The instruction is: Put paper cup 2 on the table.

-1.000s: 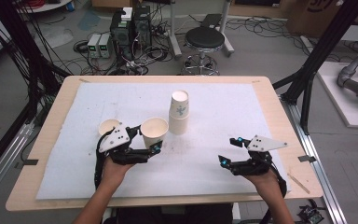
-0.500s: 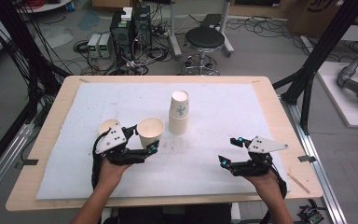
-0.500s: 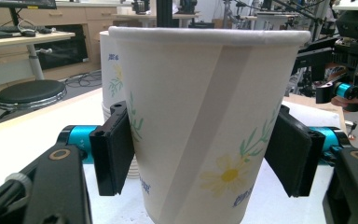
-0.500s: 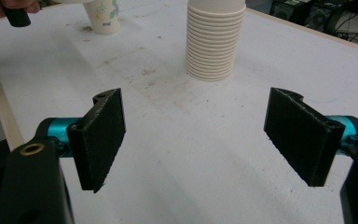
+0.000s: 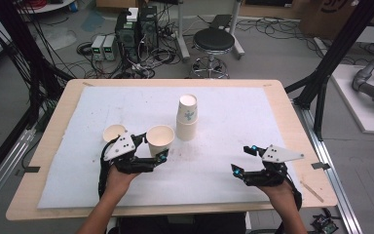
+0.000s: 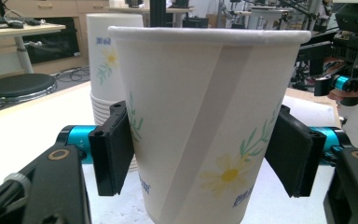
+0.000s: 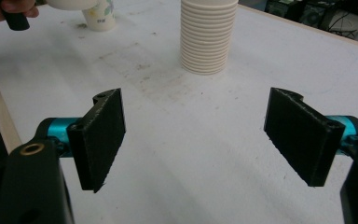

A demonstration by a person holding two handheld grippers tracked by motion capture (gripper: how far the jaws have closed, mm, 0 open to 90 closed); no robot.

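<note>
We see left gripper (image 5: 161, 157) astride upright paper cup (image 5: 160, 140), cup at its 1 o'clock, long axis vertical. Jaws have just been opening; pads flank cup wall, left pad seems barely clear, so grip looks released. Cup stands on worktop (image 5: 233, 122), cup stack (image 5: 187, 117) at cup's 2 o'clock. Right gripper (image 5: 243, 159) wide open, empty, farther away. Daisy print visible; blue lettering unreadable.

The paper cup (image 6: 205, 126) between my jaws is matt, printed with daisies. My pads (image 7: 103, 135) look like rough black rubber. The white table cover (image 5: 233, 126) is dull, stained cloth over pale wood.
</note>
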